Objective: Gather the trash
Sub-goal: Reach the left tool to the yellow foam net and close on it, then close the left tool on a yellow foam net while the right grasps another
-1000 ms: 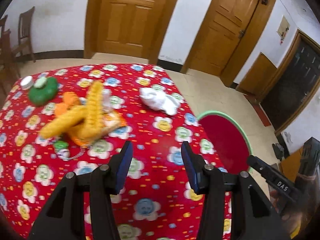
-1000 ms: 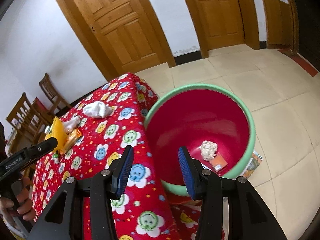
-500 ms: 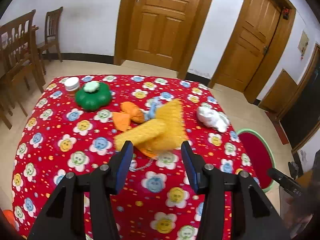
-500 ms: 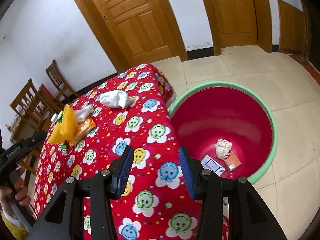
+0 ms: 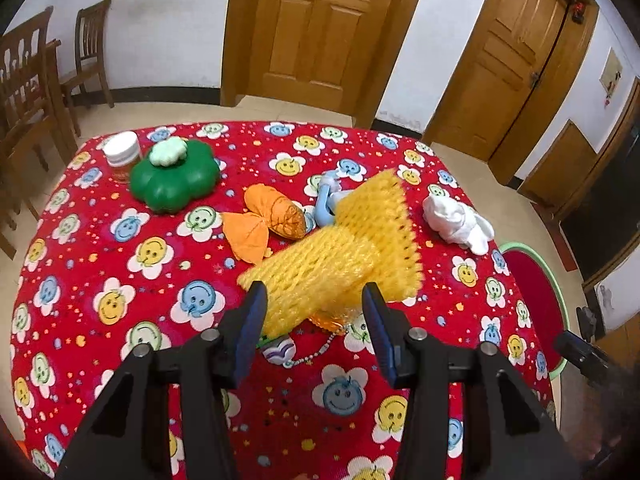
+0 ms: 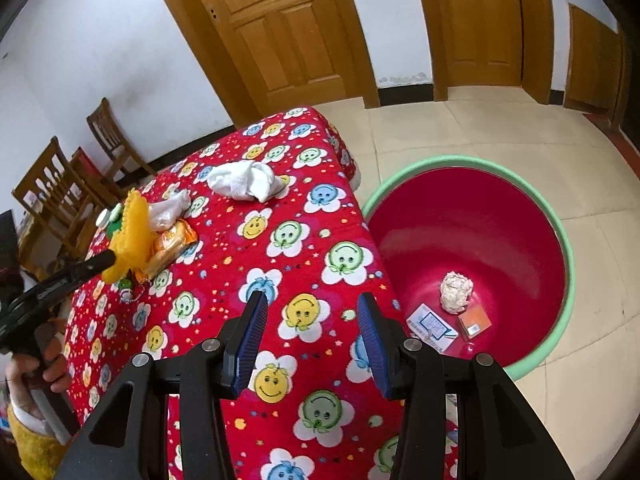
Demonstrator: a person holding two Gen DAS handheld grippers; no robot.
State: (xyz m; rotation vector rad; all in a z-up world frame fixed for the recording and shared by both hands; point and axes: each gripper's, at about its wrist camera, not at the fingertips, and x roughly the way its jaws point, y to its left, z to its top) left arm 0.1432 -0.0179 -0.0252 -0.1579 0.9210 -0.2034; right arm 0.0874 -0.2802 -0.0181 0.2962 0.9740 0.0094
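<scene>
While closing, left tool (image 5: 312,320) straddles the yellow net (image 5: 340,264), pads not yet pressing.
Centre on its near end before clamping (foam squashes); right tool (image 6: 308,332) idles released, nothing between its jaws, beside the tub (image 6: 560,216).

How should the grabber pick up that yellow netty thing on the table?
Probably by the narrow tube end of the yellow foam net, the part nearest the left gripper. That end already sits between the closing fingers, so coming down from above and in front should work. The far end flares wide and floppy, and it lies over other wrappers, so pinching there might drag them along.
</scene>
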